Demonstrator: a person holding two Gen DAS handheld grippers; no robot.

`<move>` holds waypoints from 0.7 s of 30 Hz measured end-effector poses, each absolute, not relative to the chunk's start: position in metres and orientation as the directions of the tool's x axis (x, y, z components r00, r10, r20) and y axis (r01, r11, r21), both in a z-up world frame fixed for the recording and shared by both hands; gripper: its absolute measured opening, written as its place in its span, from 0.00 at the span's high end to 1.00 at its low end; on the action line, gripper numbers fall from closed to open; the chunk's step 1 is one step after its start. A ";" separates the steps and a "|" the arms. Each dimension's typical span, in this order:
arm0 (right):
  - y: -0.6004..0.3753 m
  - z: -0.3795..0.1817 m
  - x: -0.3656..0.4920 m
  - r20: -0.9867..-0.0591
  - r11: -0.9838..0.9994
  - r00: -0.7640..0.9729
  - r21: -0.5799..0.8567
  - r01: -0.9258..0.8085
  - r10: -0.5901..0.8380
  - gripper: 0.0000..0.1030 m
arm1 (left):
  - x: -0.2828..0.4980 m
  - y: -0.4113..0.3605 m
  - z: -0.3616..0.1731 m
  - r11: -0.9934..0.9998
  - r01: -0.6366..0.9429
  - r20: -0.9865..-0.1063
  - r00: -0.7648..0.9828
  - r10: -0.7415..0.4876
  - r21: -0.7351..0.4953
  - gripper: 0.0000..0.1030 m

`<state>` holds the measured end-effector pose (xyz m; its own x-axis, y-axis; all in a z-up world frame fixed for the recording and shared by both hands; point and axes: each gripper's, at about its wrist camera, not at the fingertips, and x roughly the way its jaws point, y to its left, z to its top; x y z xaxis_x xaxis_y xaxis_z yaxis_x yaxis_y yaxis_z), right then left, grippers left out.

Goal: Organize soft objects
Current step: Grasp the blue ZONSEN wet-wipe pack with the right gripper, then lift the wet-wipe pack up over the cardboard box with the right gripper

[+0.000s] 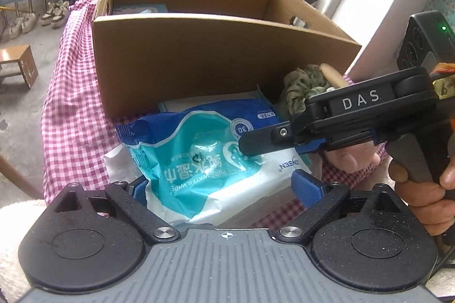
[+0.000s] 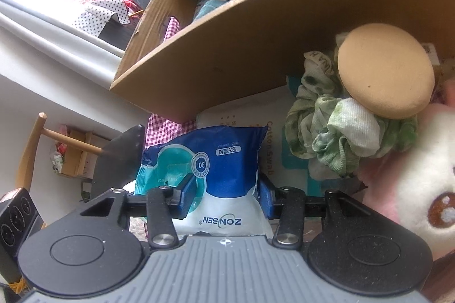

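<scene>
A blue and teal pack of wet wipes point(image 1: 199, 158) lies on the checked cloth in front of a cardboard box point(image 1: 216, 61). My left gripper point(image 1: 224, 186) stands open around its near end, blue pads on either side. My right gripper point(image 2: 227, 195) is shut on the pack's point(image 2: 224, 175) other end; in the left wrist view it point(image 1: 256, 146) comes in from the right. A green scrunchie point(image 2: 335, 129) with a tan powder puff point(image 2: 384, 75) on it lies to the right, beside a pink and white plush toy point(image 2: 421, 175).
The box point(image 2: 256, 47) holds a teal packet point(image 1: 139, 8) inside. A cotton swab pack point(image 2: 273, 138) lies under the wipes. The table has a pink checked cloth point(image 1: 74, 109). A small wooden stool point(image 1: 17, 64) stands on the floor at left.
</scene>
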<state>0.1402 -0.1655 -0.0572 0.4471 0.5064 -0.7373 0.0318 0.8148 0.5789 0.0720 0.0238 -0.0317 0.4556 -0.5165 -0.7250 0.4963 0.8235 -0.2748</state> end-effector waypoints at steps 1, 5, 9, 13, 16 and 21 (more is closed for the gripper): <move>-0.165 -0.055 0.139 -0.736 0.817 0.451 0.576 0.027 0.505 0.52 | 0.071 0.023 -0.031 0.824 0.497 -0.723 0.461 -0.515 -0.271 0.06; -0.166 -0.048 0.136 -0.725 0.816 0.466 0.578 0.011 0.507 0.52 | 0.067 0.024 -0.024 0.826 0.502 -0.707 0.486 -0.514 -0.256 0.06; -0.166 -0.039 0.133 -0.703 0.804 0.478 0.595 -0.010 0.526 0.52 | 0.060 0.026 -0.012 0.835 0.497 -0.678 0.531 -0.507 -0.235 0.06; -0.162 -0.027 0.132 -0.664 0.780 0.498 0.624 -0.041 0.558 0.52 | 0.050 0.029 0.002 0.850 0.490 -0.631 0.601 -0.490 -0.193 0.06; -0.155 -0.015 0.131 -0.638 0.776 0.517 0.625 -0.085 0.571 0.52 | 0.046 0.035 0.013 0.861 0.476 -0.604 0.638 -0.478 -0.179 0.07; -0.149 0.011 0.138 -0.593 0.766 0.541 0.621 -0.164 0.596 0.52 | 0.046 0.039 0.037 0.873 0.465 -0.548 0.697 -0.463 -0.145 0.07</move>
